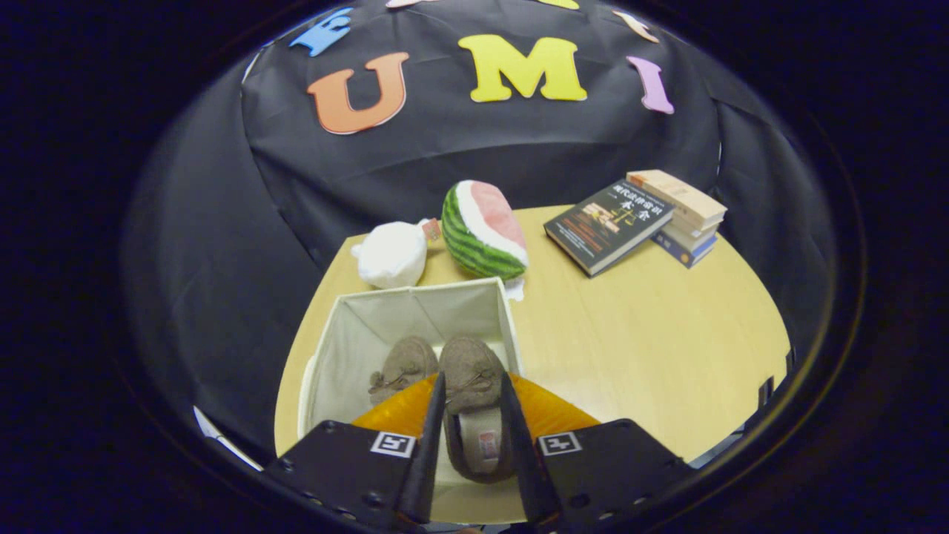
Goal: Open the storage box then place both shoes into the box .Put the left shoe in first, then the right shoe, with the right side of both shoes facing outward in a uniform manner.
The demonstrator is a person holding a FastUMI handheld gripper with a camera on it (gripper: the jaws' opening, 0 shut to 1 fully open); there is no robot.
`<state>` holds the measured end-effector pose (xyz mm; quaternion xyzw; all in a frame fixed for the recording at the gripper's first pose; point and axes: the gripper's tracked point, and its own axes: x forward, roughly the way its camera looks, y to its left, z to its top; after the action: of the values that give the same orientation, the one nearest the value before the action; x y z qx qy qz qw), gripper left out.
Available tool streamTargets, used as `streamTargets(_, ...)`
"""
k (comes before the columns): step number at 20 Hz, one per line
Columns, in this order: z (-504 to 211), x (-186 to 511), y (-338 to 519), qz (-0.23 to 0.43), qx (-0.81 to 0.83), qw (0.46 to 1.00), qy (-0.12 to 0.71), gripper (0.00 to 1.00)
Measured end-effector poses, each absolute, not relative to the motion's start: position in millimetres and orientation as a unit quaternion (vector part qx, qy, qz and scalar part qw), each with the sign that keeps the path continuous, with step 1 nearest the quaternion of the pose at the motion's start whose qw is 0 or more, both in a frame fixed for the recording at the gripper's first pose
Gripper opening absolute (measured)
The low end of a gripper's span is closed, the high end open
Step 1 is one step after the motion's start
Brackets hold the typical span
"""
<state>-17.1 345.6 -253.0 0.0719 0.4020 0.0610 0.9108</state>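
**Setting the second shoe down**

We lower the right shoe gently beside the left shoe inside the open storage box on the worktop, keeping toes aligned before letting go. Our tool stands narrow, its fingers flanking the right shoe's sides, apparently gripping it.

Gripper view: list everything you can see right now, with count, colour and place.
storage box: one, cream fabric, open, on the table just ahead of the fingers
shoes: two, tan, side by side inside the box; the right-hand one lies between the fingers
watermelon slice: one, green and pink, behind the box
white bag: one, beside the watermelon
books: small stack, far side of the table
table: one, light wood
hand-held gripper: fingers straddling the right-hand shoe; contact unclear
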Motion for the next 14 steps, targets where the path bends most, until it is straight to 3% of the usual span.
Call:
streamTargets(2,-235.3,-21.2,333.7,0.067,0.061,0.920,0.381,0.70)
streamTargets(8,-167.8,-27.8,275.9,0.066,0.054,0.951,0.296,0.96)
streamTargets(14,-105.8,-28.4,164.3,0.014,0.045,0.976,0.214,0.96)
